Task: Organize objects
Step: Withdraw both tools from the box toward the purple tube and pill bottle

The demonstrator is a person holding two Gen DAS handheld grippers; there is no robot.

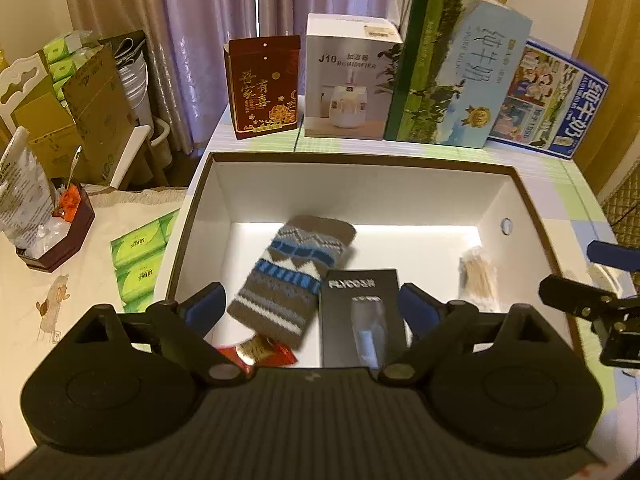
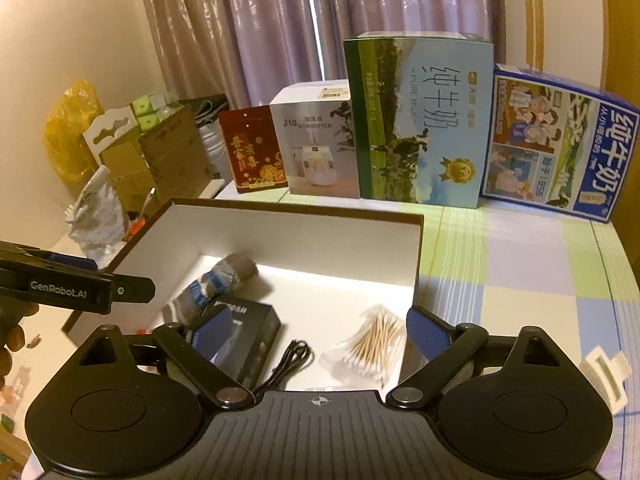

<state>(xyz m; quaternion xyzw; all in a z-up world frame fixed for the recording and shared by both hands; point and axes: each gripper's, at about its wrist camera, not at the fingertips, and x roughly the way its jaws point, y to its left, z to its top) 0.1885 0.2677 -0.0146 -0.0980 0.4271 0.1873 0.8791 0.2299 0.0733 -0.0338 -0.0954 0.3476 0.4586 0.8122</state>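
A white open box (image 1: pixel 224 184) with a brown rim sits on the table. Inside lie a brown, blue and white patterned sock (image 1: pixel 292 276), a black product box (image 1: pixel 360 312), a red packet (image 1: pixel 260 354) and a bag of cotton swabs (image 1: pixel 480 276). My left gripper (image 1: pixel 316 304) is open above the box's near side, holding nothing. In the right wrist view the box (image 2: pixel 304 216) holds the sock (image 2: pixel 224 276), the black box (image 2: pixel 248 332), a black cable (image 2: pixel 288 364) and the swabs (image 2: pixel 372 348). My right gripper (image 2: pixel 320 334) is open and empty over the box's near right corner.
Four cartons stand along the table's back: a red one (image 1: pixel 264 84), a humidifier box (image 1: pixel 348 80) and two milk cartons (image 1: pixel 452 76), (image 1: pixel 552 100). Green tissue packs (image 1: pixel 138 260) and a dark tub (image 1: pixel 60 236) lie left. A white clip (image 2: pixel 604 376) lies right.
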